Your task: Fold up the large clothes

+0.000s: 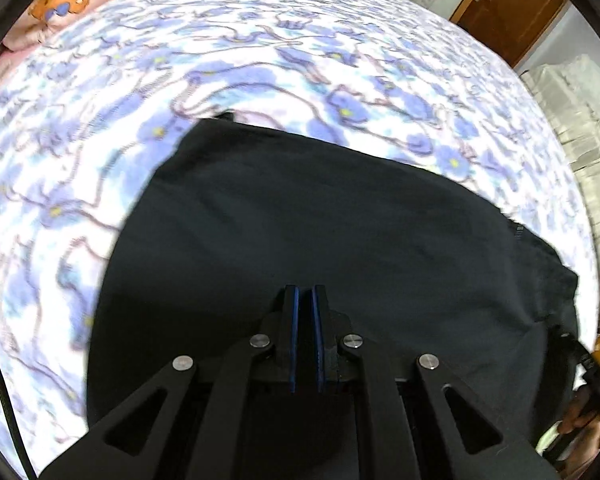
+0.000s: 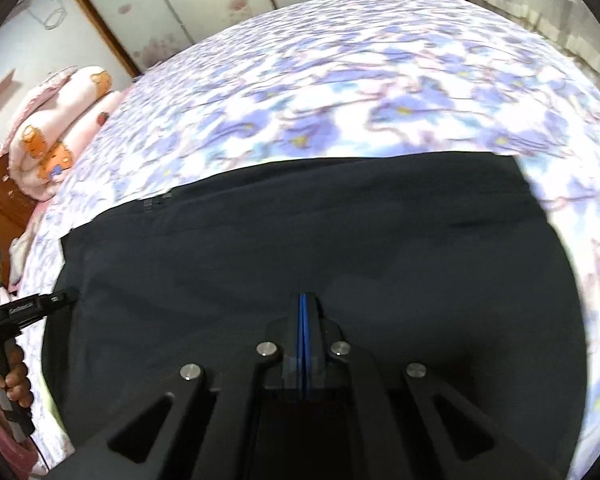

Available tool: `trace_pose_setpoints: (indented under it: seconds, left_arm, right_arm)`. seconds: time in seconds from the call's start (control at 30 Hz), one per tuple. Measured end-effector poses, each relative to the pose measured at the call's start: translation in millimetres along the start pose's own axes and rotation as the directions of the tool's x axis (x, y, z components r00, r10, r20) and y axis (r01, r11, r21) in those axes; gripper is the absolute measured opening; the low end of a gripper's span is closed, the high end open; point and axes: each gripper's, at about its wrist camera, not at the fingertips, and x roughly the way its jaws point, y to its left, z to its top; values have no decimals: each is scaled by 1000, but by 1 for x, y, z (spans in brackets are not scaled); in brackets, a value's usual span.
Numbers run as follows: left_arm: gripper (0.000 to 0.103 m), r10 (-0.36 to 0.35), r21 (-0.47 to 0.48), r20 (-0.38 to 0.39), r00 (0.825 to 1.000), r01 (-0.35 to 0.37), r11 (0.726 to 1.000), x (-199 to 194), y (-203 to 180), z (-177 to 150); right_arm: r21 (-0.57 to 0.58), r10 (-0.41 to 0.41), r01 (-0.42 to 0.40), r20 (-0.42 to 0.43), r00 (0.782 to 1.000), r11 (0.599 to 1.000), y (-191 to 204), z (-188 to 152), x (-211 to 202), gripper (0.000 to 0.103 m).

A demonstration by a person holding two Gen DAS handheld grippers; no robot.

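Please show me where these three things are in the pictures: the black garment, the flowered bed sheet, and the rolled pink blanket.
black garment (image 2: 320, 240), right wrist view, on the flat middle of the cloth.
flowered bed sheet (image 1: 260, 60), left wrist view, on bare sheet beyond the garment.
rolled pink blanket (image 2: 60, 128), right wrist view, on the side of the roll.

The big garment (image 1: 320, 232) lies spread on the bed (image 1: 260, 52); bedding shows past its far edge and at both sides; the left claw (image 1: 306, 292) is over the near part of the garment, and so is the right claw (image 2: 305, 298); a rolled blanket (image 2: 56, 136) lies at the left end of the bed; a door (image 1: 508, 8) stands behind the bed, far right; in the right wrist view, a hand (image 2: 14, 376) is at the near left, beside the garment.
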Motion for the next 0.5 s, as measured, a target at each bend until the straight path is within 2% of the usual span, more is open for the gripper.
trace_pose_setpoints:
  seconds: [0.1, 0.23, 0.4, 0.5]
  left_arm:
    - [6, 12, -13, -4, 1000, -13, 1000, -1, 17, 6]
    - [6, 68, -17, 12, 998, -68, 998, 1, 31, 14]
    - [6, 66, -71, 22, 998, -64, 995, 5, 47, 18]
    - [6, 81, -95, 43, 996, -77, 993, 2, 61, 22]
  right_arm:
    - [24, -35, 35, 18, 999, 999, -18, 2, -7, 0]
    - [106, -145, 140, 50, 988, 984, -49, 9, -16, 0]
    - [171, -206, 192, 69, 976, 966, -82, 14, -24, 0]
    - [192, -196, 180, 69, 978, 965, -95, 16, -26, 0]
